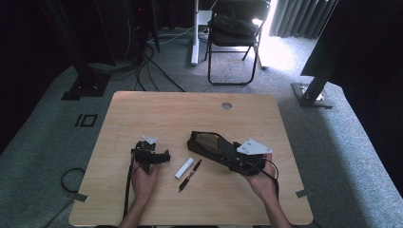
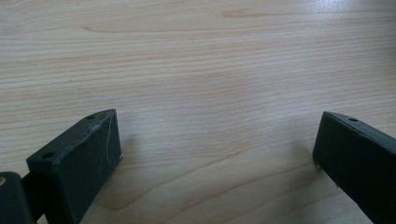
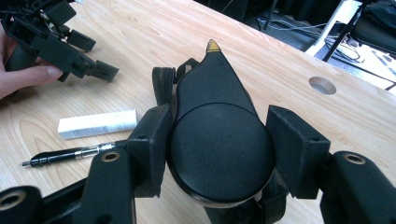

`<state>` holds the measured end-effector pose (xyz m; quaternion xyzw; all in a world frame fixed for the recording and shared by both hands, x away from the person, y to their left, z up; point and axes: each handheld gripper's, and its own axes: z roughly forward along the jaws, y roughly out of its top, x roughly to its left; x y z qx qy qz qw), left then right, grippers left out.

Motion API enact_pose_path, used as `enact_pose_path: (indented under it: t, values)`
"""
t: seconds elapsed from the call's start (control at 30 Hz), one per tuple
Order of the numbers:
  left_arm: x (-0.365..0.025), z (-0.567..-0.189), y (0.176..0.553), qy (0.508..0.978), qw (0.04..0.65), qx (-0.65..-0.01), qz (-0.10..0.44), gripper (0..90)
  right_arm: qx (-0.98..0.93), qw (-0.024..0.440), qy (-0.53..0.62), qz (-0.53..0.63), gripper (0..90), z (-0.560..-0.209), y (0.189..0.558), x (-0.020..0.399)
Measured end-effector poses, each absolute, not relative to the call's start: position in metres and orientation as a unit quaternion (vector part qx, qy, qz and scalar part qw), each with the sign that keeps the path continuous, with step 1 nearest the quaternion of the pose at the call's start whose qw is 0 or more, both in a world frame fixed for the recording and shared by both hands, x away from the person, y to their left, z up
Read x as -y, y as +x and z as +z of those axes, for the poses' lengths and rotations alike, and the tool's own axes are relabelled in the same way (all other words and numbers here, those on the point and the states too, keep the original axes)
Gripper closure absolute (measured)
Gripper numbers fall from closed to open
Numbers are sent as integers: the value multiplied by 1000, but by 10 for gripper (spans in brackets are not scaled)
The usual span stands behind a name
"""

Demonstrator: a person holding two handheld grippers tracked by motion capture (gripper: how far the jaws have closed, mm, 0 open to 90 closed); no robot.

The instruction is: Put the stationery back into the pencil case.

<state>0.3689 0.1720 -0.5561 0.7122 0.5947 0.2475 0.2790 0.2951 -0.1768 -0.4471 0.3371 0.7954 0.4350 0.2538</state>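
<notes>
Right gripper view: white eraser (image 3: 97, 124), print unreadable.

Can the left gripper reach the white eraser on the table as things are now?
Probably yes. The left gripper has its jaws open and empty, and bare table lies between it and the white eraser. The pen lies just beyond the eraser, not in the way.

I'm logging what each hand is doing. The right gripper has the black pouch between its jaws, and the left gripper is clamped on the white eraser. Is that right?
Not quite. The left gripper holds nothing: the left gripper view shows its jaws standing apart over bare table. The white eraser lies loose beside the pen in the high view. The right gripper does have the black pouch between its jaws.
</notes>
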Motion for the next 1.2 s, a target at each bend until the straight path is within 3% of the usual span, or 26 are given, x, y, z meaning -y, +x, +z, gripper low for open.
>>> enact_pose_path:
  t: [1.2]
  values:
    - [-172, -556, 369, 712, 279, -595, 247, 13, -797, 246, 341, 433, 417, -452, 326, 170]
